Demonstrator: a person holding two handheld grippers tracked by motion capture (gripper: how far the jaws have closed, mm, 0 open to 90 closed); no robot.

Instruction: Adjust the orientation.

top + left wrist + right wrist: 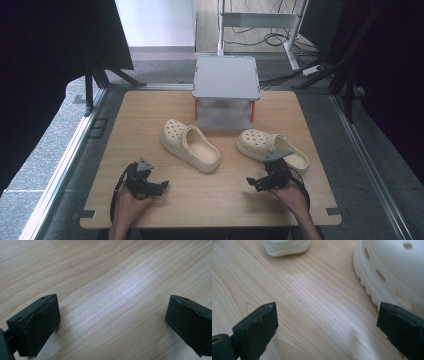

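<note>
Two cream clogs lie on the wooden table [210,200]. The left clog [190,145] lies mid-table with its toe to the far left. The right clog [272,147] lies just beyond my right hand. My left gripper [162,184] rests near the front left, open, with bare wood between its jaws in the left gripper view [112,322]. My right gripper [252,182] is held near the front right, open and holding nothing [327,327]. In its own view the right clog's ridged sole [392,270] is close beside its right jaw. The left clog's heel [287,246] shows at the top.
A grey two-tier stand [226,77] with red legs sits at the table's far edge, just behind the clogs. Black frame struts and curtains flank both sides. Bare wood lies between my two hands at the front.
</note>
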